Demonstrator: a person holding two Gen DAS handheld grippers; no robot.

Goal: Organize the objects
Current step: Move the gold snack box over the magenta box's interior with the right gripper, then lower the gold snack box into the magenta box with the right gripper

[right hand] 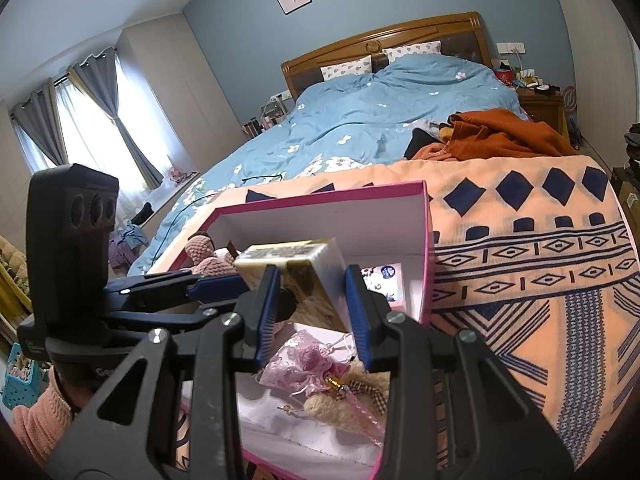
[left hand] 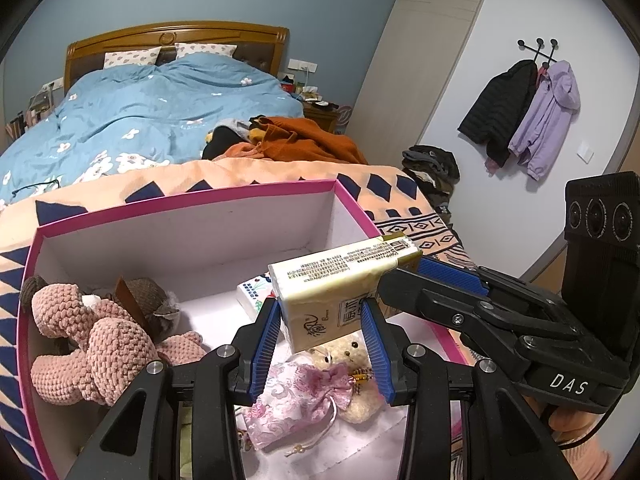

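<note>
A cream tissue pack (left hand: pixel 336 276) (right hand: pixel 304 264) hangs over an open pink-rimmed white box (left hand: pixel 180 204) (right hand: pixel 320 200) on the bed. My left gripper (left hand: pixel 322 332) (right hand: pixel 240 280) is shut on the pack's near end, its blue pads pressing both sides. My right gripper (left hand: pixel 400 276) (right hand: pixel 312 300) is shut on the other end. Inside the box lie a pink crochet doll (left hand: pixel 92 344) (right hand: pixel 208 252), a small printed tissue packet (left hand: pixel 256 292) (right hand: pixel 384 280), a cream teddy bear (left hand: pixel 352 356) (right hand: pixel 348 396) and a pink brocade pouch (left hand: pixel 296 396) (right hand: pixel 304 360).
The box rests on a peach blanket with navy diamonds (right hand: pixel 520 260). Behind it are a blue floral duvet (left hand: pixel 160 112) and a heap of orange clothes (left hand: pixel 304 140). Coats (left hand: pixel 520 116) hang on the right wall. A person's peach sleeve (right hand: pixel 36 420) shows at lower left.
</note>
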